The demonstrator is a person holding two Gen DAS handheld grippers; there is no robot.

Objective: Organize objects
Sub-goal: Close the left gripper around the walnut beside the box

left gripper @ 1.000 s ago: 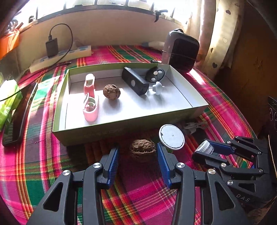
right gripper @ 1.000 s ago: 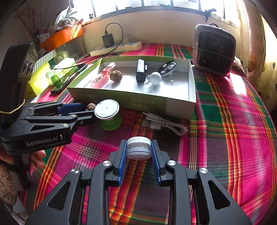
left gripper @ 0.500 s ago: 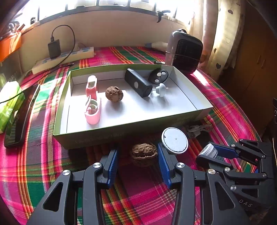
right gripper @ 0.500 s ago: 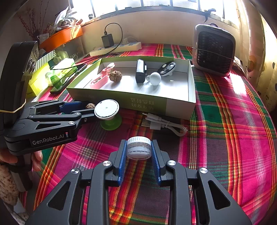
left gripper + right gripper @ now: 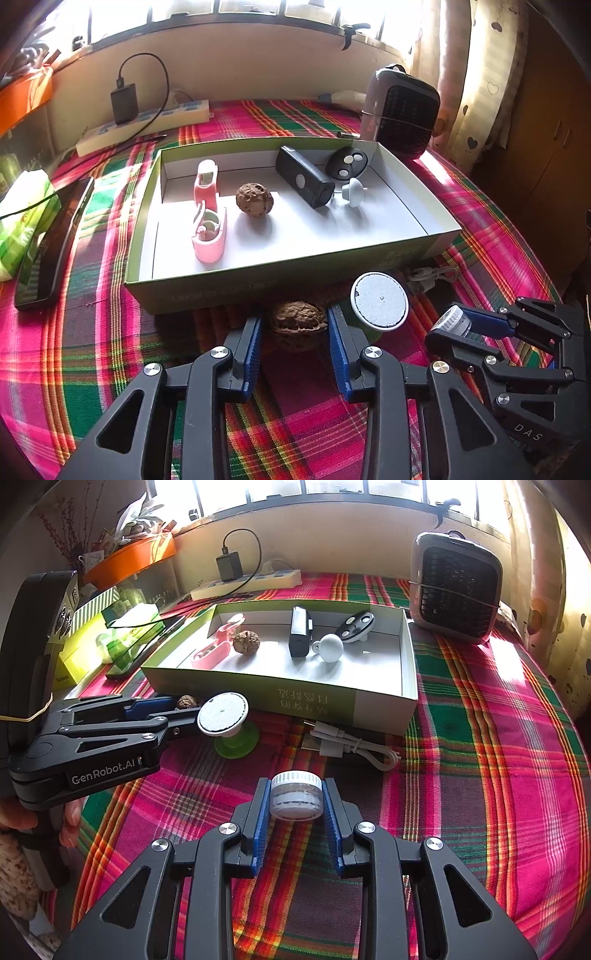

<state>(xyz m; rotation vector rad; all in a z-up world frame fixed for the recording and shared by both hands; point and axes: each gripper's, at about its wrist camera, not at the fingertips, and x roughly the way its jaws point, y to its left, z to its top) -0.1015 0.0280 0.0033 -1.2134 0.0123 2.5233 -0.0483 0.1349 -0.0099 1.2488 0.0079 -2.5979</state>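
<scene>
A walnut [image 5: 298, 323] lies on the plaid cloth in front of the green box [image 5: 229, 291]. My left gripper [image 5: 295, 339] is open around it, its pads close on both sides with small gaps. My right gripper [image 5: 294, 805] is shut on a small white-capped jar [image 5: 294, 798], held just above the cloth; it also shows in the left wrist view [image 5: 451, 322]. The box [image 5: 332, 701] holds a second walnut [image 5: 255, 198], a pink holder [image 5: 208, 236], a black device [image 5: 304, 176], a black remote fob [image 5: 347, 162] and a white knob [image 5: 352, 192].
A round white disc on a green base [image 5: 223, 713] stands just right of the left gripper. A white cable [image 5: 351, 746] lies before the box. A small heater [image 5: 456, 587] stands back right, a power strip [image 5: 147, 123] at the back, a phone [image 5: 48, 243] and green packet [image 5: 18, 221] at left.
The left gripper has narrowed around the walnut and its view has lifted slightly. The right gripper still holds the jar in place.
</scene>
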